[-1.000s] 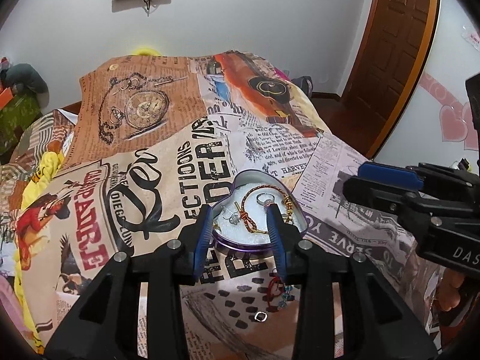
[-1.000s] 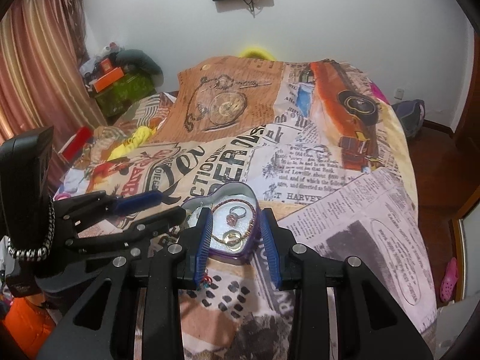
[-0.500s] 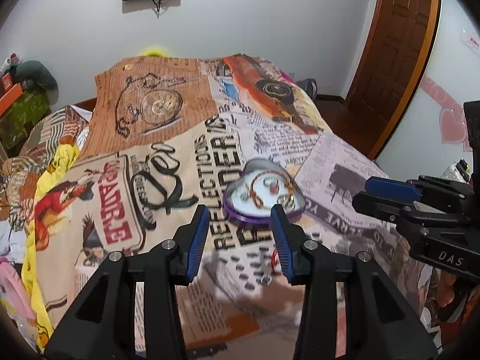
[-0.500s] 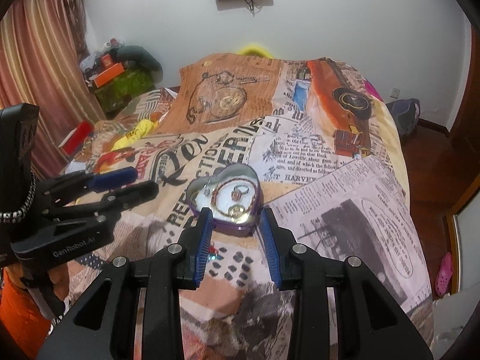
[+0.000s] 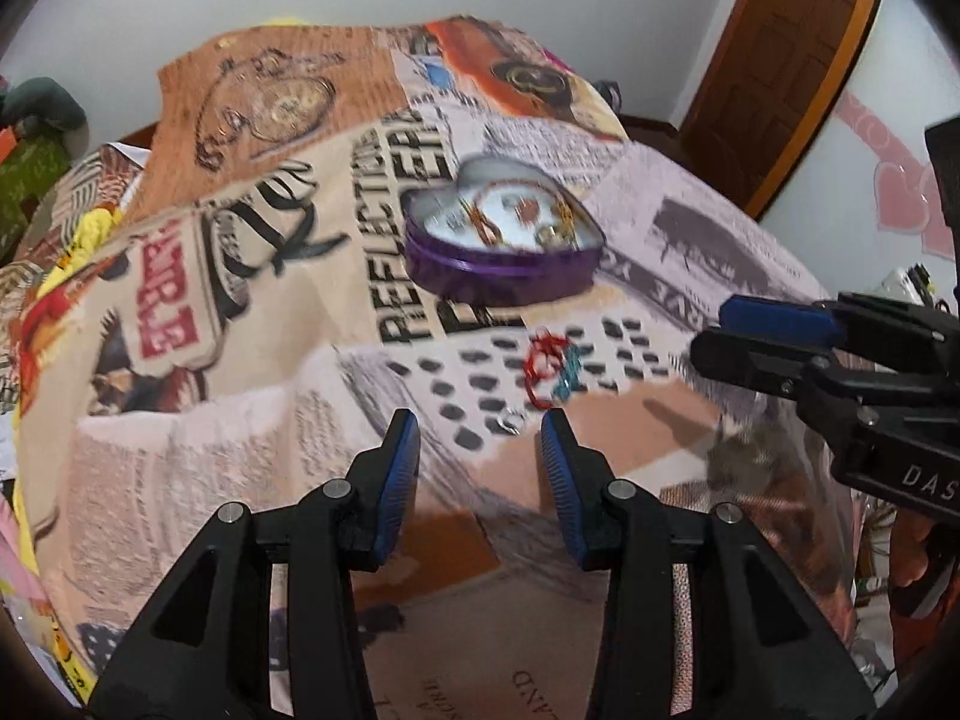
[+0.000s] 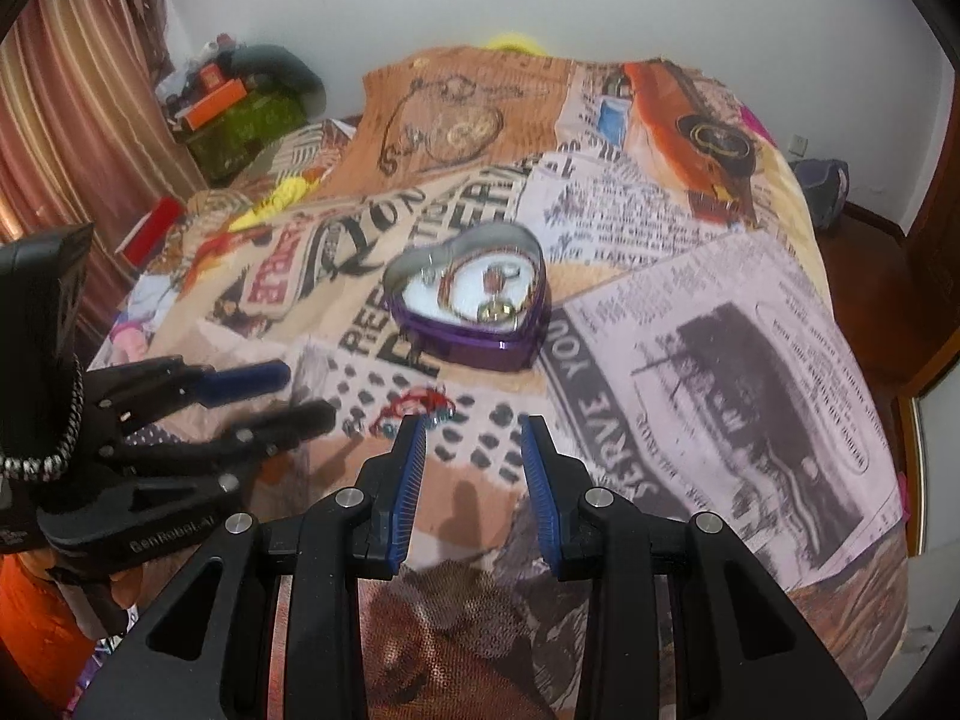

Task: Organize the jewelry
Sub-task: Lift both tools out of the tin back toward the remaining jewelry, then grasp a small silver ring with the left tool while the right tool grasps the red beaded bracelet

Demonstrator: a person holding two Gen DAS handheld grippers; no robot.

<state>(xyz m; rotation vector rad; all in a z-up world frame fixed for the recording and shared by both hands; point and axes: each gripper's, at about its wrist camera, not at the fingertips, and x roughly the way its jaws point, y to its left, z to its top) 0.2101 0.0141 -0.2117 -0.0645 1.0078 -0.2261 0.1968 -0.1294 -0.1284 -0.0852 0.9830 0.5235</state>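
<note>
A purple heart-shaped tin [image 5: 501, 252] sits on the printed bedspread, holding a gold chain and rings; it also shows in the right wrist view [image 6: 474, 306]. A red and teal bracelet [image 5: 549, 366] lies on the cloth just in front of the tin, seen too in the right wrist view [image 6: 414, 408]. A small silver ring [image 5: 510, 420] lies near it. My left gripper [image 5: 480, 468] is open and empty, just short of the ring. My right gripper [image 6: 474, 468] is open and empty, just short of the bracelet.
The bedspread [image 6: 690, 360] covers a bed that drops off at the right and near edges. Clutter and boxes [image 6: 234, 114] sit at the far left by a curtain. A wooden door [image 5: 780, 60] stands at the right.
Both grippers have pulled back from the tin toward the near edge of the bed, staying open. The bracelet and ring on the cloth have come into clear view in front of them.
</note>
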